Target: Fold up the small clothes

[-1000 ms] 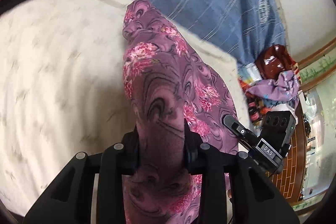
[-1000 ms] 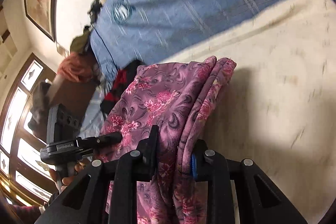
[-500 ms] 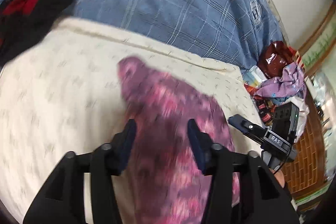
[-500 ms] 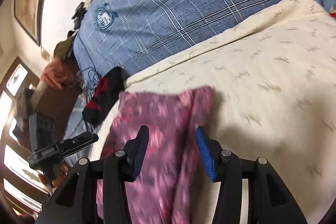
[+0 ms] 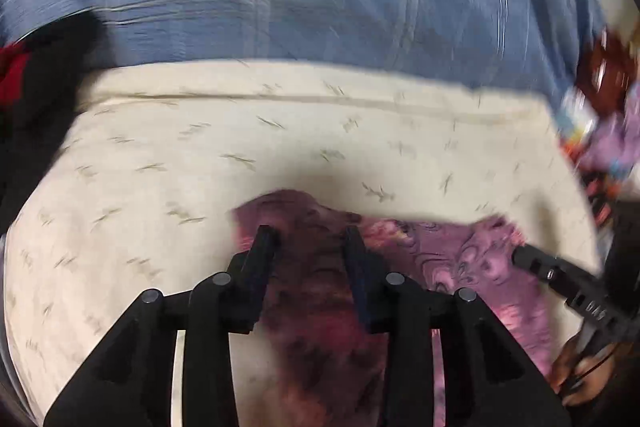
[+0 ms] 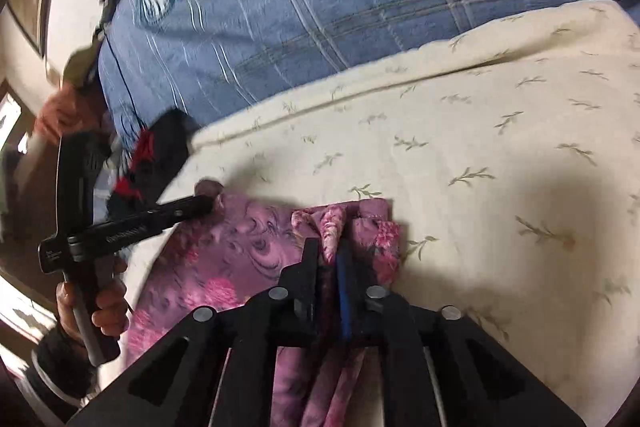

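Two grippers are on one purple floral garment (image 6: 240,259), which lies on the cream bedcover (image 6: 500,155) with its far edge bunched. My right gripper (image 6: 328,247) has just been closing, and its jaws are now pinched on a gathered fold at the garment's right corner. My left gripper (image 5: 310,239) has also just been closing; cloth sits between its jaws at the left corner, but that view is smeared and I cannot tell whether the pads actually press on it.

I see the main risk on the left side: if that grip is only partial, the corner slips free when I lift and the fold comes out skewed. On the right I hold several layers in a clump, so pulling may drag hidden layers along and leave a lump instead of a flat edge. The black and red cloth (image 6: 160,147) lies near the left corner and could snag. The blue checked blanket (image 6: 320,7) beyond is well apart.
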{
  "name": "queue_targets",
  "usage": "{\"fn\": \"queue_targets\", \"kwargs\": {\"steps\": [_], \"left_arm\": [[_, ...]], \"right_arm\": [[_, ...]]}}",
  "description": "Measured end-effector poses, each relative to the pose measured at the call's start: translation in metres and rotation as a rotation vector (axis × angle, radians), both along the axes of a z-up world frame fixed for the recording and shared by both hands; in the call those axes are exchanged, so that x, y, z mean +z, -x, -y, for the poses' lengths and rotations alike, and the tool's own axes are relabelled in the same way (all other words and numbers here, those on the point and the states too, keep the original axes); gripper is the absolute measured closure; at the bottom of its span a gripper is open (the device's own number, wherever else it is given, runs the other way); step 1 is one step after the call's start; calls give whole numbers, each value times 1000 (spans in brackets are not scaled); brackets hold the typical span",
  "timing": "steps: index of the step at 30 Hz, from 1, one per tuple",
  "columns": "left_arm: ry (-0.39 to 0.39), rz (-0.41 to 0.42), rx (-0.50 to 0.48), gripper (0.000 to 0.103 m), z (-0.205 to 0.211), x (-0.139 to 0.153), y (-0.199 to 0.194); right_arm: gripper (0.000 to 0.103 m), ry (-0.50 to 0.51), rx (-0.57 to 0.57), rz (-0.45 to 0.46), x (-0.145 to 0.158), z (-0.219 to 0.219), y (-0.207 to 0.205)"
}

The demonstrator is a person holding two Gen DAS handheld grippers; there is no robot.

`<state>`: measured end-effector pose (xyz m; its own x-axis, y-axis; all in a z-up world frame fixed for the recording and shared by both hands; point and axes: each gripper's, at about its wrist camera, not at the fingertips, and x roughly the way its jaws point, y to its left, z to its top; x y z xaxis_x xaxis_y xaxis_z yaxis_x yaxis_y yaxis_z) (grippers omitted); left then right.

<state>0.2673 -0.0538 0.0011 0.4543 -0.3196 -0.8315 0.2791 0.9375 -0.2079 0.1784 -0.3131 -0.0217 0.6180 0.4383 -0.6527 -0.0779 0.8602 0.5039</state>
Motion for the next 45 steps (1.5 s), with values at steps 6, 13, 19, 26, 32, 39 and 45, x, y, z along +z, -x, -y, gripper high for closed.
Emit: {"fn": "queue_targets", "kwargs": {"steps": [6,13,19,26,32,39,45], "left_arm": [[-27,86,-123,68,0,11,72],[-165,95,-115,59,13,-8,96],[-73,93,-168,32,-6,-5,162],[27,-16,-51,27,-28,-24,170],[-170,193,2,16,-51,-2,224],[-308,224,-12,16,-51,-17,258],[-304,235,14,16,-51,-15,274]], "right_arm": [[86,23,122,178,34,-23,58],[84,114,81,63,2,-27,76],[72,154,126,137,12,-31,133],[56,179,21,16,-6,-30,140],[5,415,-96,-3,20,-30,187],[3,518,-181,19,35,-39,234],[2,676,-215,11,39,-53,250]]}}
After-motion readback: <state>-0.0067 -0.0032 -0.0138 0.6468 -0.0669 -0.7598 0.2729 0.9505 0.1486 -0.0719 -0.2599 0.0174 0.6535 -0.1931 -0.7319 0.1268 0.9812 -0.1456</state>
